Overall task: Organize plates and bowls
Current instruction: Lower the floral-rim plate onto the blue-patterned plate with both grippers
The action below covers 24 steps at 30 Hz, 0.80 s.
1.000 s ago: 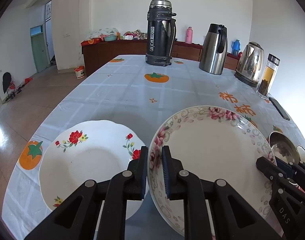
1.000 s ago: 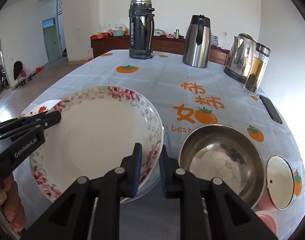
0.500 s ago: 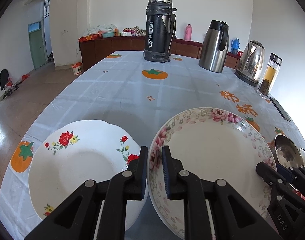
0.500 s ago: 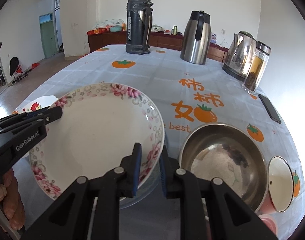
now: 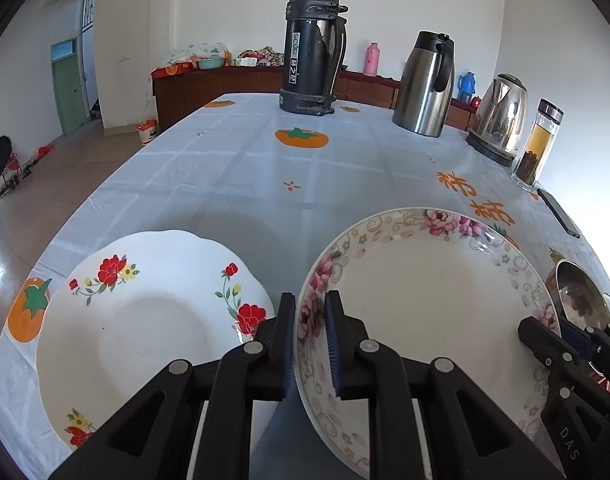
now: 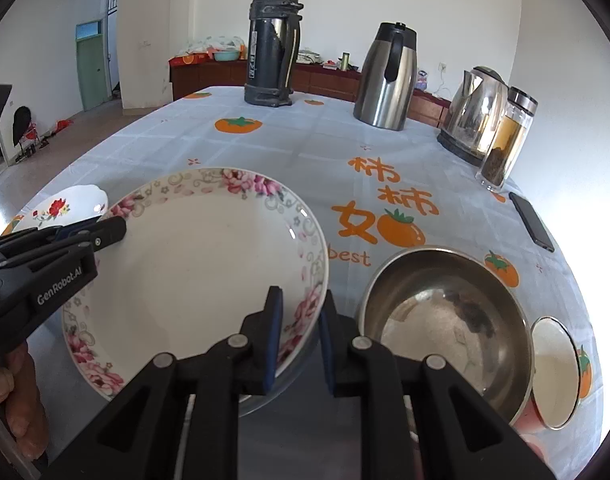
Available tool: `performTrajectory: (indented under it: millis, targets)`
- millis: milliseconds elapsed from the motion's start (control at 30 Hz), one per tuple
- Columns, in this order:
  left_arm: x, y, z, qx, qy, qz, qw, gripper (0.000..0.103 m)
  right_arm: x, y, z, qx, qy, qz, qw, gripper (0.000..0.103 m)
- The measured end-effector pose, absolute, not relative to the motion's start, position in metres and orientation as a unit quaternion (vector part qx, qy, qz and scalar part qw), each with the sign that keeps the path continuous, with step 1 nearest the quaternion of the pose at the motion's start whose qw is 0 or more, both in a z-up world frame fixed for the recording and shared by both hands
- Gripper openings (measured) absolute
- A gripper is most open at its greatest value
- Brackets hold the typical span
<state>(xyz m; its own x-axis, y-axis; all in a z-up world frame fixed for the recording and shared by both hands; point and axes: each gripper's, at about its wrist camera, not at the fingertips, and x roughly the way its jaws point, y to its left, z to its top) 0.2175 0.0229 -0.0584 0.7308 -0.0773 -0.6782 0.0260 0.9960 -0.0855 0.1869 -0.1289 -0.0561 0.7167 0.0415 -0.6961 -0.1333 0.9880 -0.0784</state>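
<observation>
Since a second ago: little change. Both grippers keep their clamp on the same plate; in the left wrist view the red-flower plate now sits a bit lower and further left, and the flask further up.

Left gripper (image 5: 309, 312): jaws closed on the left rim of the pink-rose plate (image 5: 425, 300), pads either side of the rim. Right gripper (image 6: 297, 312): jaws pinched on the right rim of the same plate, one pad inside, one outside. Plate is held between the two, tilted slightly, above the tablecloth (image 5: 265, 168). A clear dish edge shows under it in the right view; cannot tell if they touch.

Red-flower plate (image 5: 145, 320) lies flat on the cloth, just left of the held plate. Steel bowl (image 6: 445, 320) just right of it, and a small white cup (image 6: 555, 368) beside the bowl.

Far end of table: black flask (image 5: 311, 48), steel jug (image 5: 425, 84), kettle (image 5: 499, 116), glass tea bottle (image 5: 539, 144). Phone (image 6: 531, 220) near the right edge. Fingers of a hand (image 6: 17, 396) at lower left of the right view.
</observation>
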Motion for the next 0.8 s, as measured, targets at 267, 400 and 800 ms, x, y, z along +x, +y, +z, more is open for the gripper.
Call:
performTrajectory:
  millis: [267, 400, 800]
  targets:
    - [0.2176, 0.0218, -0.0637, -0.03, 0.367, -0.028, 0.929, 0.017, 0.1881, -0.1277, -0.0572, -0.078, 0.373, 0.045, 0.924, 0.017]
    - [0.2177, 0.0209, -0.0644, -0.027, 0.365, -0.027, 0.93, 0.017, 0.1885, -0.1272, -0.0578, -0.08, 0.373, 0.045, 0.923, 0.017]
    - [0.2172, 0.0178, -0.066, -0.014, 0.36, -0.021, 0.932, 0.016, 0.1901, -0.1271, -0.0607, -0.089, 0.379, 0.041, 0.92, 0.019]
